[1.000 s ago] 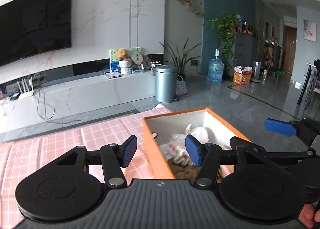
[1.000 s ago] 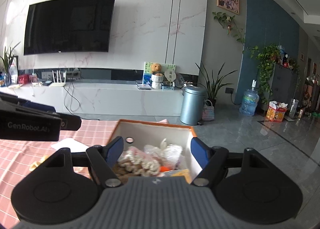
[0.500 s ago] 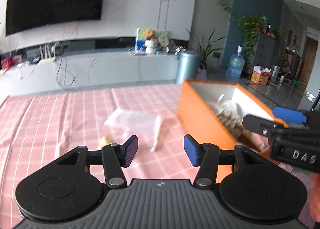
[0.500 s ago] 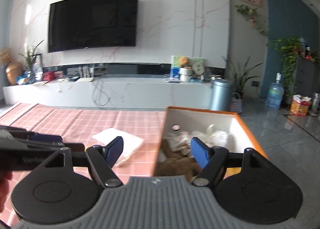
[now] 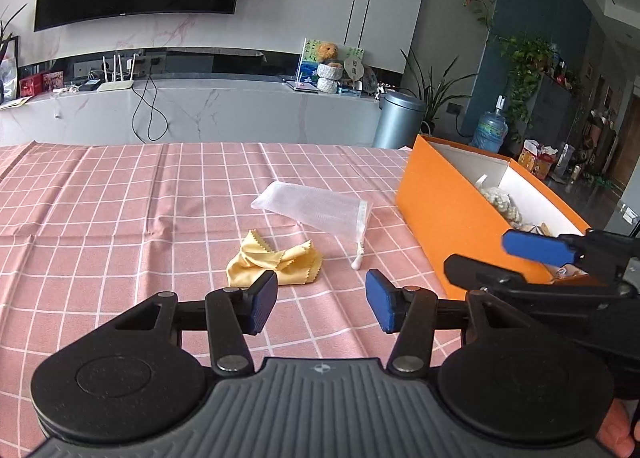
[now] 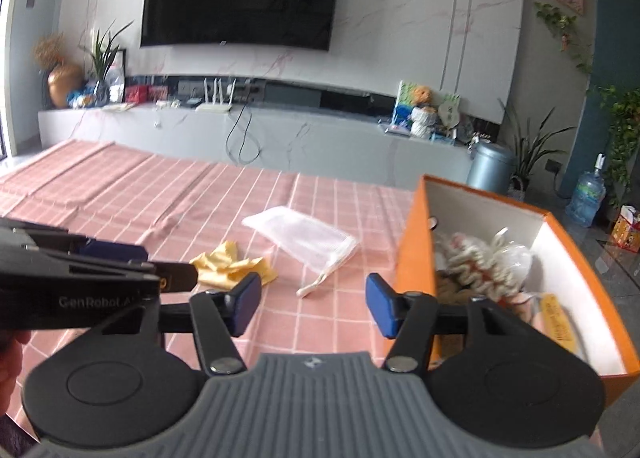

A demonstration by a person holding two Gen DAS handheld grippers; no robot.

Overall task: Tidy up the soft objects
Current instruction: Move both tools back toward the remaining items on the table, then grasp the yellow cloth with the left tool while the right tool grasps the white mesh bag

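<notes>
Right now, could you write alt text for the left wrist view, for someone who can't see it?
An open left gripper hovers over a pink checked tablecloth, aimed at a crumpled yellow cloth and a white mesh drawstring bag. An orange box of soft items sits right, with the right gripper before it.

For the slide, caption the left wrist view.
Open left gripper above yellow cloth and white mesh pouch, beside the orange box.

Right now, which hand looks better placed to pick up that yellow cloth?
Probably the left gripper: the yellow cloth lies just ahead of its open fingers, while the right gripper sits nearer the orange box.
</notes>
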